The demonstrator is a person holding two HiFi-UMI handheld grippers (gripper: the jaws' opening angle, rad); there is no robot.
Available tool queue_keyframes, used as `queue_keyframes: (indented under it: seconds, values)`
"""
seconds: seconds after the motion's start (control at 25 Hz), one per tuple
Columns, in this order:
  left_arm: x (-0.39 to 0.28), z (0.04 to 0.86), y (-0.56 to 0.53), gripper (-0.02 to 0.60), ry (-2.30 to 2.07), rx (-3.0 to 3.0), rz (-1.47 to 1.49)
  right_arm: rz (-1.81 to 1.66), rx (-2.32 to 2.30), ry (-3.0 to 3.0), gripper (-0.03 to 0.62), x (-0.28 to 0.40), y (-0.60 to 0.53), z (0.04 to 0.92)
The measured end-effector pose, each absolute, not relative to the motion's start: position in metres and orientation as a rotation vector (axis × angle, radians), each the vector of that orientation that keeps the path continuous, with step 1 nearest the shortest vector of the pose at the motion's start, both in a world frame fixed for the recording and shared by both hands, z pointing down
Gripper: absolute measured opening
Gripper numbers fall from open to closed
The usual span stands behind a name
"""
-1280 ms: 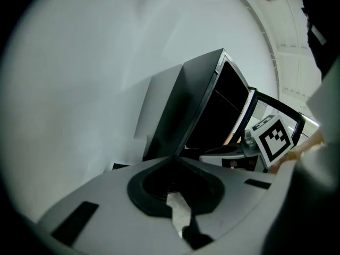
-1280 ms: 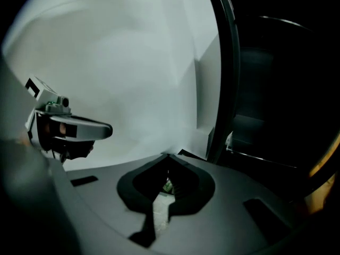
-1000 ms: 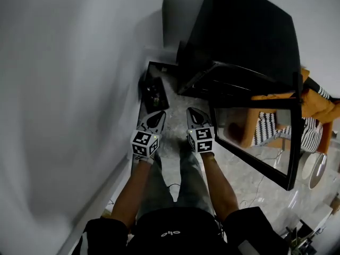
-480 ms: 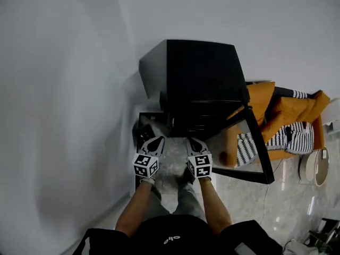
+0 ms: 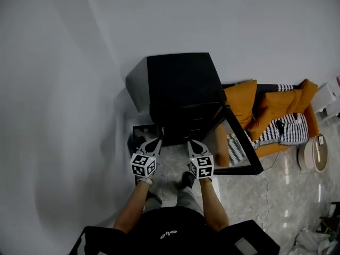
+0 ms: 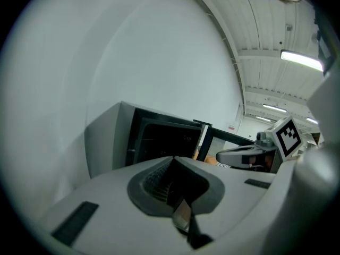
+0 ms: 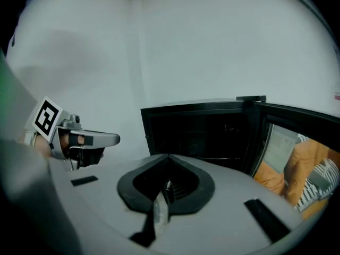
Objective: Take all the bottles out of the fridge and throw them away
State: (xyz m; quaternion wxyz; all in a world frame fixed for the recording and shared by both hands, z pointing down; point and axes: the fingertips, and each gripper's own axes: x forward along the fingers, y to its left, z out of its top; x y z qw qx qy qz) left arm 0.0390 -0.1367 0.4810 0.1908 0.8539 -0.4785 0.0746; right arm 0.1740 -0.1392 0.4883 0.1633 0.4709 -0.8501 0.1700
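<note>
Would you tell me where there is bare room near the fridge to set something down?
The fridge top is bare, and so is the floor in front of its open door. Behind the door the orange sofa fills the space.

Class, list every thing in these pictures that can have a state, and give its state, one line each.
fridge: open, inside too dark to tell its contents
fridge door: swung wide open
left gripper: shut, holding nothing
right gripper: shut, holding nothing

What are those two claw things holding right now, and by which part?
Nothing. The left gripper and the right gripper are both closed and empty.
</note>
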Motion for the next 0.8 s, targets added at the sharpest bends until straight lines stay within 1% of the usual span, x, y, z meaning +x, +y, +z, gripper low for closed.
queue_keyframes:
  seconds: [0.32, 0.8]
  values:
    - [0.048, 0.439, -0.147, 0.006, -1.326, 2.465, 0.152, 0.466, 1.397, -2.456, 0.009, 0.181, -0.143, 0.453]
    - [0.065, 0.422, -0.160, 0.006, -1.288, 2.520, 0.132, 0.441, 1.406, -2.494, 0.009, 0.182, -0.152, 0.429]
